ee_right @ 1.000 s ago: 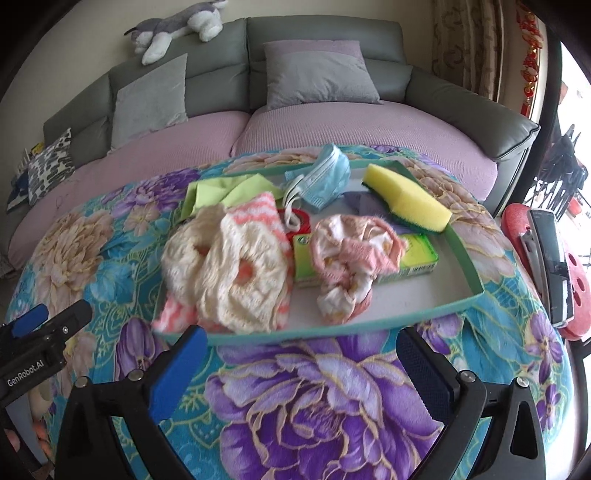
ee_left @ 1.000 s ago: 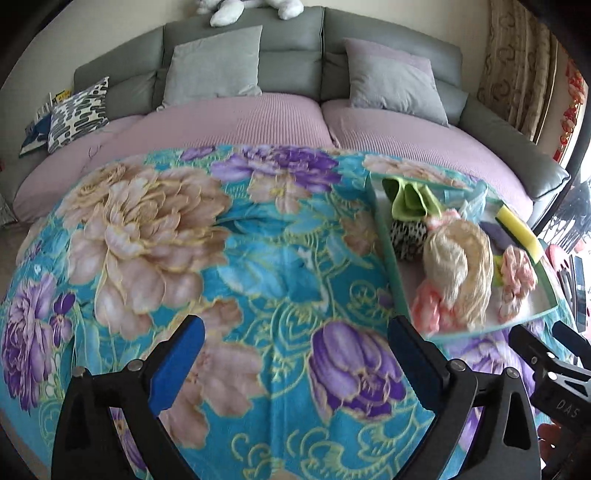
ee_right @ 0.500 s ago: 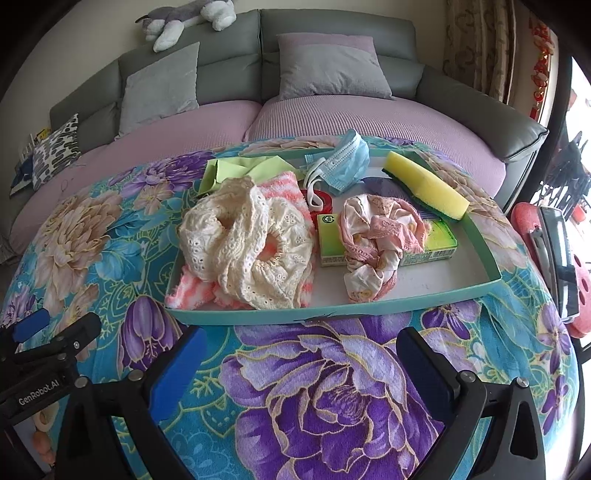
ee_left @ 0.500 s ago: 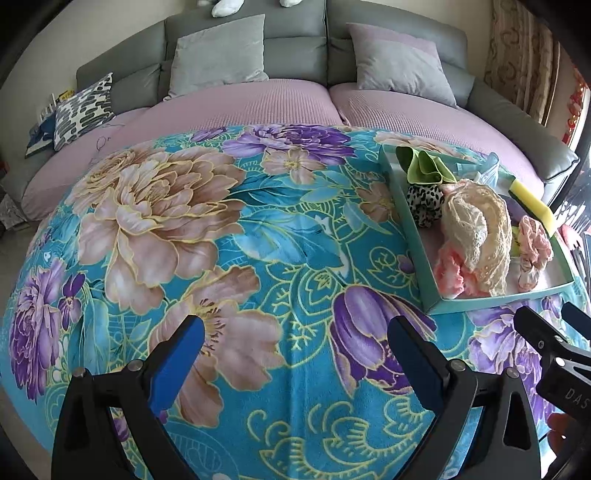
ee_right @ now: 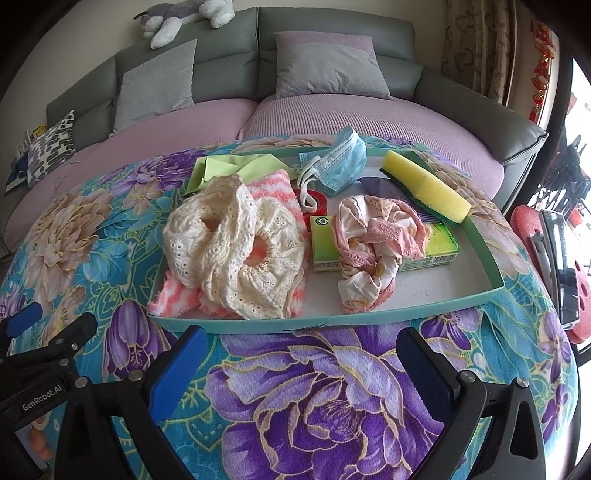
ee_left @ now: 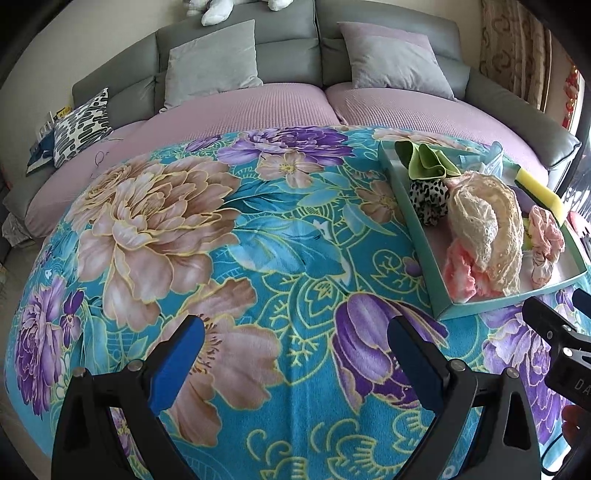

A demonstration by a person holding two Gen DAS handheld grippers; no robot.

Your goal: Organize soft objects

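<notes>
A teal tray (ee_right: 369,319) (ee_left: 421,236) lies on the floral blanket. It holds a cream lace cloth (ee_right: 236,251) (ee_left: 487,229) over a pink striped towel (ee_right: 173,297), a pink scrunchie (ee_right: 373,240) (ee_left: 546,236), a green box (ee_right: 439,251), a yellow sponge (ee_right: 424,188), a blue face mask (ee_right: 340,166), a green cloth (ee_right: 236,166) (ee_left: 428,162) and a black-and-white spotted scrunchie (ee_left: 428,197). My right gripper (ee_right: 301,360) is open and empty, just in front of the tray. My left gripper (ee_left: 295,347) is open and empty over bare blanket, left of the tray.
The floral blanket (ee_left: 184,229) covers a round table in front of a grey and purple sofa (ee_left: 288,103) with cushions. A plush toy (ee_right: 184,14) lies on the sofa back. A red stool with a dark object (ee_right: 554,254) stands at the right.
Both grippers have pulled back and risen a little, so the tray and blanket look farther away. Both stay open and empty. Nothing on the tray moved.
</notes>
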